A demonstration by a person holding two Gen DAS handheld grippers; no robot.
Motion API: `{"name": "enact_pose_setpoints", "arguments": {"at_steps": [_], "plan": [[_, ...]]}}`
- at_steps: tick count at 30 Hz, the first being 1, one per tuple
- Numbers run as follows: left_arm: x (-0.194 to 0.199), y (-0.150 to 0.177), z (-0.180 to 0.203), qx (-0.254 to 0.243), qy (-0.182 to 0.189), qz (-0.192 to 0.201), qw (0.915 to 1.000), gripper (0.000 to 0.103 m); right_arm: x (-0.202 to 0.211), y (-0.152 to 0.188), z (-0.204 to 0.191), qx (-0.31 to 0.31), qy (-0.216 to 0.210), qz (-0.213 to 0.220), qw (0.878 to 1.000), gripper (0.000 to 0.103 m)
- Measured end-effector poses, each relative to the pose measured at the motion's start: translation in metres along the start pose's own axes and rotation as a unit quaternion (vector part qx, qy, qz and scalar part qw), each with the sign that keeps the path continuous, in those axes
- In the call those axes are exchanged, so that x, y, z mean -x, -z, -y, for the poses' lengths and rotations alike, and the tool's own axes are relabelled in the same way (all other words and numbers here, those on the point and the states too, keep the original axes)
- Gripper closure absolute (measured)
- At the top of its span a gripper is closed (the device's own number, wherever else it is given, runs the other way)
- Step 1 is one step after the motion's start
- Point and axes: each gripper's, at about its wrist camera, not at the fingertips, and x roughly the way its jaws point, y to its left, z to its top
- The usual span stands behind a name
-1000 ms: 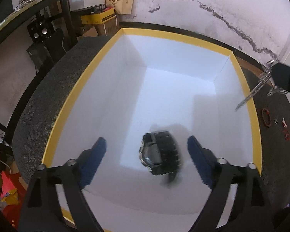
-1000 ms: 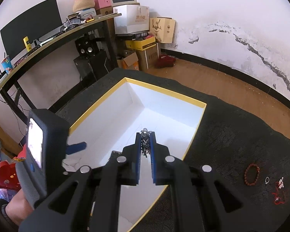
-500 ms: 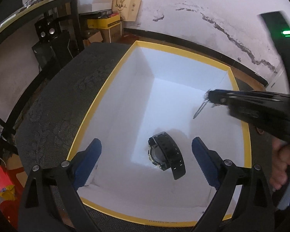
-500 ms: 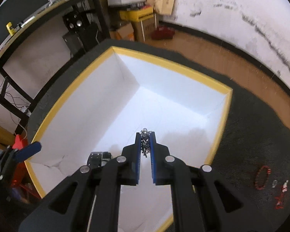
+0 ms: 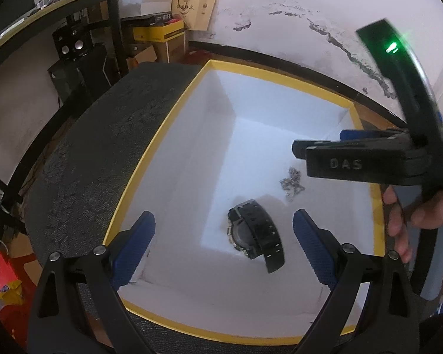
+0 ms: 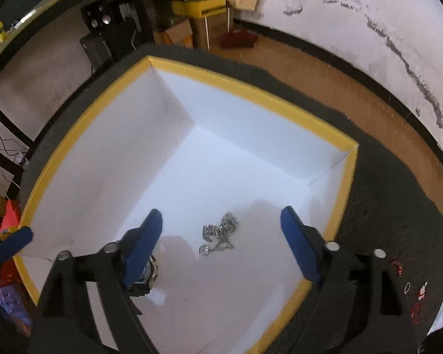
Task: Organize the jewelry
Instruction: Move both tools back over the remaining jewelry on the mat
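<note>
Right wrist view shows the right gripper [image 6: 221, 221] spread wide above the silver chain necklace [image 6: 220, 233], which lies loose beside the black wristwatch [image 5: 255, 233] in the yellow-rimmed white box [image 6: 251, 94] for storage, while the left gripper [image 5: 223, 230] hangs released too.

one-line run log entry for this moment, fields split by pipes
left gripper: open, over watch | right gripper: open, above silver chain | both items on box floor

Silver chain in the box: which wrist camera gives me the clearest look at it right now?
The right wrist view: the silver chain lies unobstructed on the white box floor, centred between the open jaws. The left wrist view shows it smaller, beyond the black watch, just below the right gripper's body.
</note>
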Motion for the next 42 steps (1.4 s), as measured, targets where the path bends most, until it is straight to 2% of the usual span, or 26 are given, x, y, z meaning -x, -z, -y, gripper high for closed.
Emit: {"name": "enact_pose_setpoints", "arguments": {"at_steps": [2, 4, 8, 10, 12, 14, 16, 18, 20, 23, 28, 31, 42], "plan": [[0.002, 0.000, 0.005, -0.003, 0.004, 0.003, 1.0000, 0.011, 0.014, 0.000, 0.002, 0.002, -0.005, 0.011, 1.000, 0.022], [0.003, -0.001, 0.012, -0.009, 0.007, 0.005, 0.9999, 0.011, 0.029, 0.002, 0.008, 0.000, -0.010, 0.022, 1.000, 0.006], [0.005, -0.003, 0.033, -0.019, 0.016, 0.012, 0.9996, 0.010, 0.067, 0.022, 0.029, -0.011, -0.016, 0.038, 0.999, 0.006], [0.009, -0.005, 0.046, -0.026, 0.026, 0.022, 0.9991, 0.009, 0.094, 0.037, 0.047, -0.031, -0.011, 0.076, 0.997, 0.006], [0.013, -0.007, 0.063, -0.036, 0.030, 0.035, 0.9983, 0.008, 0.131, 0.059, 0.073, -0.058, 0.003, 0.131, 0.990, 0.006], [0.017, -0.007, 0.081, -0.044, 0.042, 0.048, 0.9970, 0.008, 0.161, 0.087, 0.107, -0.092, 0.026, 0.179, 0.979, 0.006], [0.021, -0.006, 0.108, -0.059, 0.062, 0.060, 0.9945, 0.008, 0.176, 0.116, 0.138, -0.117, 0.053, 0.205, 0.970, 0.006], [0.023, -0.003, 0.135, -0.074, 0.075, 0.068, 0.9921, 0.006, 0.176, 0.151, 0.180, -0.159, 0.093, 0.194, 0.964, 0.006], [0.021, 0.001, 0.162, -0.090, 0.088, 0.069, 0.9896, 0.006, 0.163, 0.179, 0.219, -0.189, 0.135, 0.155, 0.960, 0.006], [0.009, 0.010, 0.215, -0.127, 0.104, 0.057, 0.9848, 0.006, 0.154, 0.218, 0.262, -0.227, 0.168, 0.124, 0.951, 0.006], [-0.010, 0.024, 0.273, -0.143, 0.135, 0.038, 0.9798, 0.006, 0.155, 0.258, 0.311, -0.264, 0.169, 0.123, 0.942, 0.006], [-0.024, 0.029, 0.301, -0.142, 0.122, 0.035, 0.9817, 0.006, 0.154, 0.275, 0.329, -0.286, 0.148, 0.120, 0.939, 0.006], [-0.066, 0.034, 0.349, -0.170, 0.097, 0.014, 0.9806, 0.006, 0.154, 0.296, 0.353, -0.281, 0.155, 0.118, 0.940, 0.006]]}}
